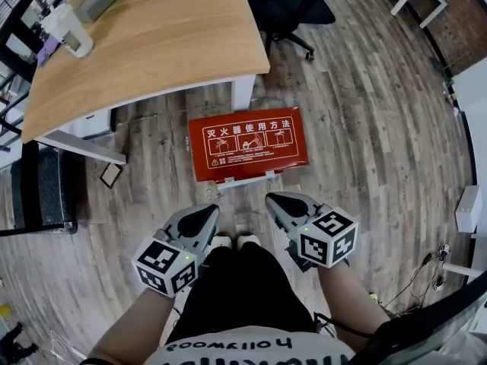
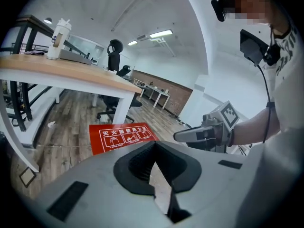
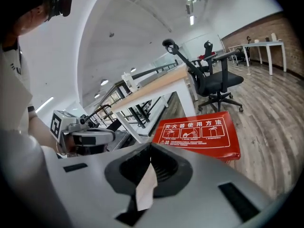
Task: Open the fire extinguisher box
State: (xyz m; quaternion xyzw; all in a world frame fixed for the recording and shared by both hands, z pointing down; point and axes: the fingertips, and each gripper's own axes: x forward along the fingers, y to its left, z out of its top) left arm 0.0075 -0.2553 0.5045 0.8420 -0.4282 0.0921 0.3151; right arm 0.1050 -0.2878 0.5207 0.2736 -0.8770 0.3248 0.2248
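The wooden desk (image 1: pixel 144 36) fills the ten o'clock side, with an office chair (image 1: pixel 293 6) at one. The red fire extinguisher box (image 1: pixel 247 144) lies flat on the floor (image 1: pixel 365 128) at twelve, lid down. The left gripper (image 1: pixel 204 215) and right gripper (image 1: pixel 278 201) hover just short of it, jaws pressed together, holding nothing.

Left gripper (image 1: pixel 199 219): is showing grey shell, black jaw lining, black-and-white marker cube (image 1: pixel 163 266).
Right gripper (image 1: pixel 278 202): is showing matching shell and cube (image 1: pixel 329 236).
Clothing: is wearing white lettered top (image 1: pixel 243 346), black lower garment (image 1: pixel 228 291), white shoes (image 1: pixel 232 242).
Cable (image 1: pixel 344 327): black, is running at lower right.
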